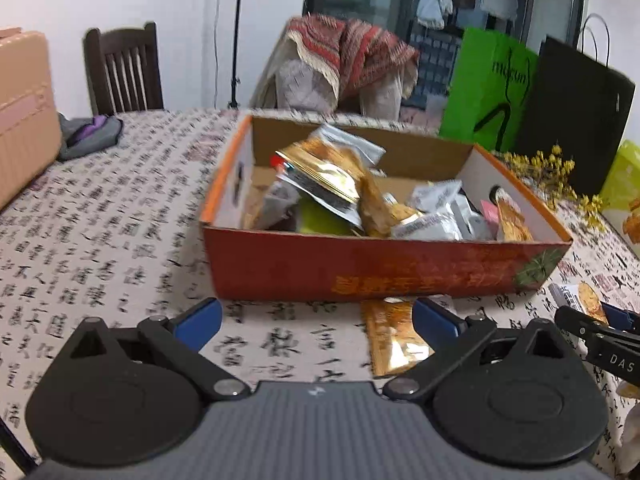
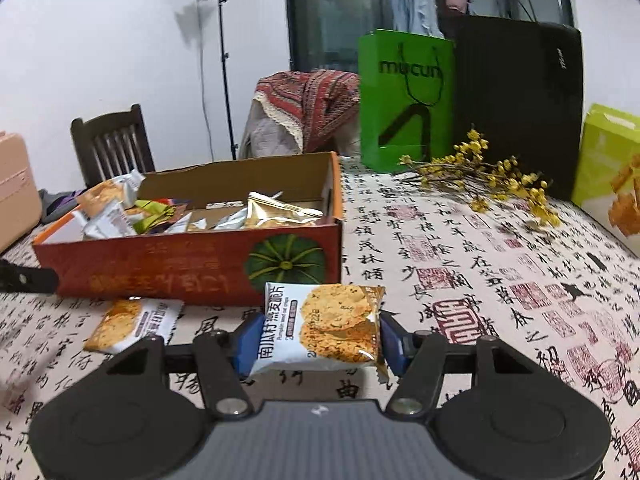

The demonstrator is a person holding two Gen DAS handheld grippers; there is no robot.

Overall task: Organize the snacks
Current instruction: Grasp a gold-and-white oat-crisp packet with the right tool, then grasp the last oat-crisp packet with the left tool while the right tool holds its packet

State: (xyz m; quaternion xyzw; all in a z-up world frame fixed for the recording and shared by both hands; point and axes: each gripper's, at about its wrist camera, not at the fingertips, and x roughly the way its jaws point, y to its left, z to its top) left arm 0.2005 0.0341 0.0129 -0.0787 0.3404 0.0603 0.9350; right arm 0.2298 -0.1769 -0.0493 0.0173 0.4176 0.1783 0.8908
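Observation:
A red cardboard box (image 1: 384,268) (image 2: 168,268) with several snack packets inside stands on the table. My left gripper (image 1: 316,322) is open and empty in front of the box. A gold snack packet (image 1: 394,338) lies on the cloth by its right finger. My right gripper (image 2: 316,340) is shut on a white cracker packet (image 2: 320,328) and holds it in front of the box's right end. It also shows at the right edge of the left wrist view (image 1: 580,300). Another cracker packet (image 2: 132,324) lies on the cloth in front of the box.
The table has a calligraphy-print cloth (image 2: 480,280). A green paper bag (image 2: 404,100), a black bag (image 2: 520,100), yellow dried flowers (image 2: 488,180) and a lime snack box (image 2: 612,172) stand behind. A pink suitcase (image 1: 24,112) and a chair (image 1: 124,68) are at the left.

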